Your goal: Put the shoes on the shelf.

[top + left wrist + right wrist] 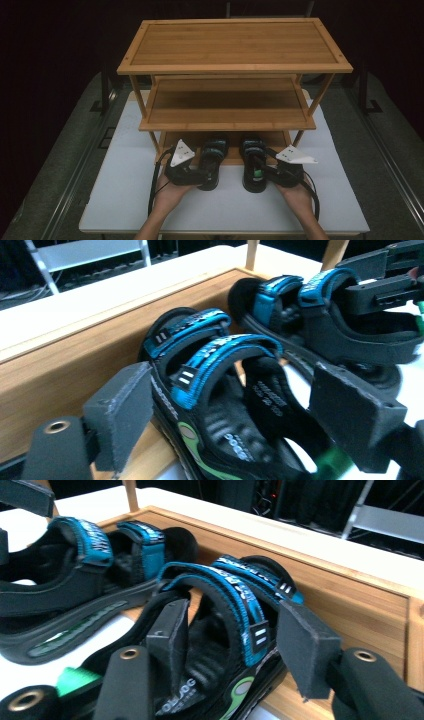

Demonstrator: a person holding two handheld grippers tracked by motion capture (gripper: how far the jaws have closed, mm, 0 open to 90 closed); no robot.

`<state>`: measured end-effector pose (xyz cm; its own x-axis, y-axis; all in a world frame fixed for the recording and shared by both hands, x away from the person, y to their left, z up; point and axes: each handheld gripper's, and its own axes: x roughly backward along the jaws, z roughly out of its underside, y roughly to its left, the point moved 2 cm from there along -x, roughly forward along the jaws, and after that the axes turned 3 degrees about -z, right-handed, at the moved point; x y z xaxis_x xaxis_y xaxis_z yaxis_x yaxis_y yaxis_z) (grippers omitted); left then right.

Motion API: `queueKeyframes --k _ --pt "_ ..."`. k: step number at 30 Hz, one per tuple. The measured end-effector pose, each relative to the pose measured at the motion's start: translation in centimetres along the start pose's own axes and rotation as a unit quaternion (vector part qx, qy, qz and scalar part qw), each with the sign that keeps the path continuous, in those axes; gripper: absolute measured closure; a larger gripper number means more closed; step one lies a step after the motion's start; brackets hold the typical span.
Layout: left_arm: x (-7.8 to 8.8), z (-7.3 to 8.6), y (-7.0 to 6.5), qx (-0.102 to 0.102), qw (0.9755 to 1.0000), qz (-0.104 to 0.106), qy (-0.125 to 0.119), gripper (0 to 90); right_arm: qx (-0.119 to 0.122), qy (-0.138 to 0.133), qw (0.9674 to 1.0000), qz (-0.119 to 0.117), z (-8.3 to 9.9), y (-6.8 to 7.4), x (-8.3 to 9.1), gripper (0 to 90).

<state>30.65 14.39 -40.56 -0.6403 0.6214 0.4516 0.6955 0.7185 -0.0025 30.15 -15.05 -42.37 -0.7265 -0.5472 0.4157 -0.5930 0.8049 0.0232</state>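
High view: a three-tier wooden rack (235, 45) stands on the white table (120, 195). Two sandals sit half on its bottom-tier front edge, heels over the table.

Left gripper view: left gripper (240, 410) spread wide around the left sandal (220, 390).

Right gripper view: right gripper (235, 645) closed on the right sandal (220, 630).

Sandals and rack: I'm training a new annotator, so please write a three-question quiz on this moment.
1. How many shelves does the wooden rack have?
2. True or false: the left sandal and the right sandal lie wholly on the middle shelf.
3. The straps on the sandals are: A red, B blue, C yellow.
Key: 1 three; 2 false, their toes rest on the lowest shelf and their heels on the white table; 3 B.
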Motion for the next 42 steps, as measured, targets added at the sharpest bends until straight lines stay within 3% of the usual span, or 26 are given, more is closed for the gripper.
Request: queueKeyframes --k 4,10,21,33,42 --pt "1.2 0.0 -0.8 -0.015 0.9998 0.013 0.006 10.1 -0.012 -0.008 0.9996 -0.022 0.2 0.0 1.0 41.1" --pt "1.9 0.3 -1.4 -0.014 0.9993 0.034 0.008 9.6 -0.016 -0.012 0.9988 -0.046 0.5 0.0 2.1 36.7" --pt "2.9 1.5 -2.0 -0.041 0.9983 0.039 0.015 9.7 -0.017 -0.020 0.9969 -0.074 1.3 0.1 4.0 30.1" --pt "2.6 3.7 -1.4 -0.038 0.9978 0.036 0.041 9.7 0.020 0.031 0.9946 -0.097 3.0 1.6 3.9 24.2" --pt "1.3 4.8 -1.0 -0.048 0.9952 0.021 0.082 10.0 0.020 0.089 0.9917 -0.090 4.2 1.9 2.5 19.3"
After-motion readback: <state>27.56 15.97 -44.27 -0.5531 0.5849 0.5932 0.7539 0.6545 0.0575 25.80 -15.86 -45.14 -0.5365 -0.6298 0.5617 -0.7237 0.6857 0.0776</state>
